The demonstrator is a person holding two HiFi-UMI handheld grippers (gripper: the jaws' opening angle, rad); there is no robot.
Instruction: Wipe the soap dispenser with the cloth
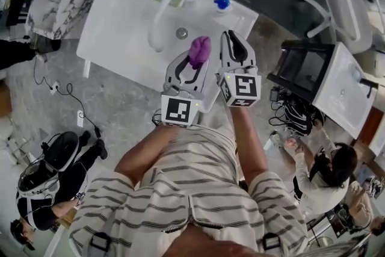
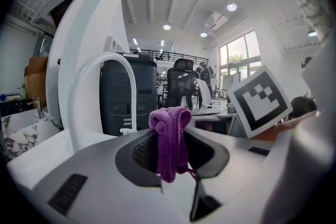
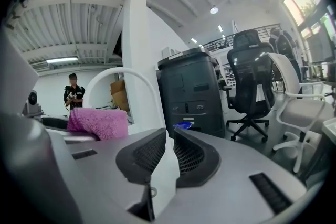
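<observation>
The left gripper (image 1: 198, 62) clamps the purple cloth (image 1: 200, 48), ready to wipe; the right gripper (image 1: 234, 39), slightly parted and empty, faces the blue-capped soap dispenser (image 1: 222, 4) on the sink (image 1: 120, 27), likely to steady it

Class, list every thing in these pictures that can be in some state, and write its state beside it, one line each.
Purple cloth: bunched, clamped between the left gripper's jaws.
Left gripper: shut on the cloth.
Right gripper: jaws slightly apart, nothing between them.
Soap dispenser: upright on the sink, untouched by cloth or gripper.
Faucet: no water seen running.
</observation>
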